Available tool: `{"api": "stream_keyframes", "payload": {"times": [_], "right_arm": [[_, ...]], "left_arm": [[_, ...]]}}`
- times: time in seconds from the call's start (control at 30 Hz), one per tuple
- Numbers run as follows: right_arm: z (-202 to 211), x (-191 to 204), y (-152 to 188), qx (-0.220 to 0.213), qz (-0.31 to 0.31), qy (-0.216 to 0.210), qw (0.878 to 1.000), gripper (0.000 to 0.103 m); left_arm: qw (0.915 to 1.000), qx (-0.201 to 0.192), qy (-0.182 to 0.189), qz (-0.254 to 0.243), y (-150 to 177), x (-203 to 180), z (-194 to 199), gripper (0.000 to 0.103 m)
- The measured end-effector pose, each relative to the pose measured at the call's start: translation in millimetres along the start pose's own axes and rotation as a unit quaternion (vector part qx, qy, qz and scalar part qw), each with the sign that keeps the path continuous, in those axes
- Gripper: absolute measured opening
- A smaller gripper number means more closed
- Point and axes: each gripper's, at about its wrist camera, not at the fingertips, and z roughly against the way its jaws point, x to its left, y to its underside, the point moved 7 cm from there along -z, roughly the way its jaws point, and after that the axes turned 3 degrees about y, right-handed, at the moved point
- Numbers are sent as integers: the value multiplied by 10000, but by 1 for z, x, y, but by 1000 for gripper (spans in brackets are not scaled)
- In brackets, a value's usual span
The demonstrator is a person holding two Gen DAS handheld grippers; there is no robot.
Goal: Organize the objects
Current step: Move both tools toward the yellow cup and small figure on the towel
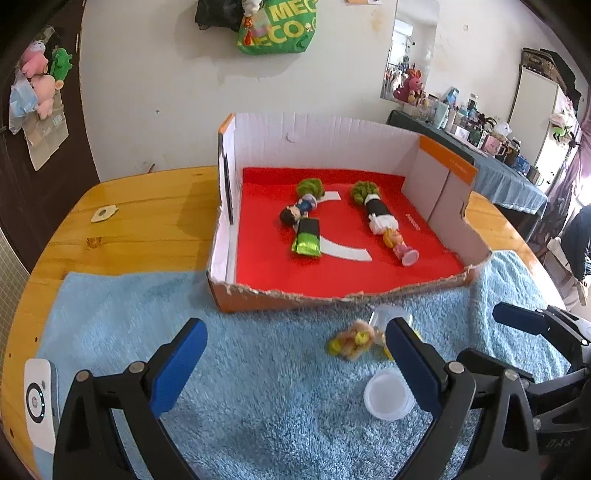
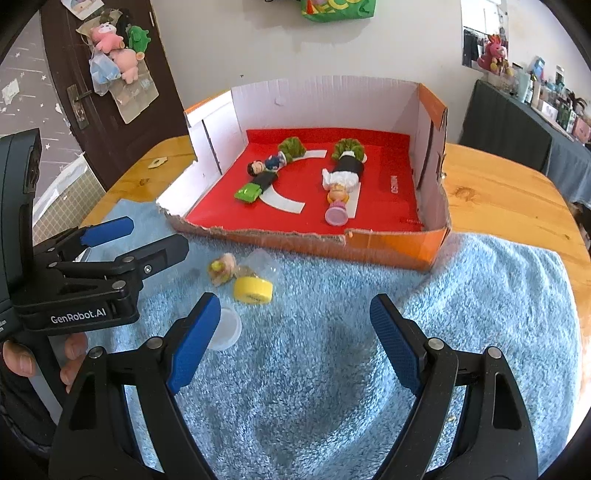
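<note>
Both the left tongs (image 1: 295,354) and right tongs (image 2: 295,332) gape empty over the blue towel (image 2: 461,295) at the bench's near edge; a small doll (image 2: 223,271) lies before the cardboard box (image 2: 388,251).

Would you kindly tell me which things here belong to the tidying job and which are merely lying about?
Job:
- cardboard box, dolls already inside
- small doll on the towel
- yellow cap
- white cup

Lying about:
- green bag on the wall
- plush toys on the door
- white device
</note>
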Motion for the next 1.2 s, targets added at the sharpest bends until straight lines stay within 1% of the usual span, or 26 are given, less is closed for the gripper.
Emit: {"api": "stream_keyframes", "payload": {"times": [0.2,0.47,0.6,0.9,1.07,1.2], "right_arm": [[-6,0,6,78,-15,-3,10000,83],[-14,-4,9,169,-37,12,9999,83],[-18,-5,9,197,-63,-30,9998,83],[-30,3,1,283,-14,-209,9994,83],[-39,7,-1,356,19,-237,9991,83],[-45,7,-2,411,2,-253,9988,83]], "left_arm": [[9998,137,97,-61,10,-2,-8,99],[9992,343,127,-136,19,-1,-24,97],[9987,420,164,-241,22,-2,-30,94],[9970,469,264,-552,22,-10,-41,93],[9962,508,290,-640,22,-10,-45,85],[9958,468,284,-732,21,-10,-46,75]]}}
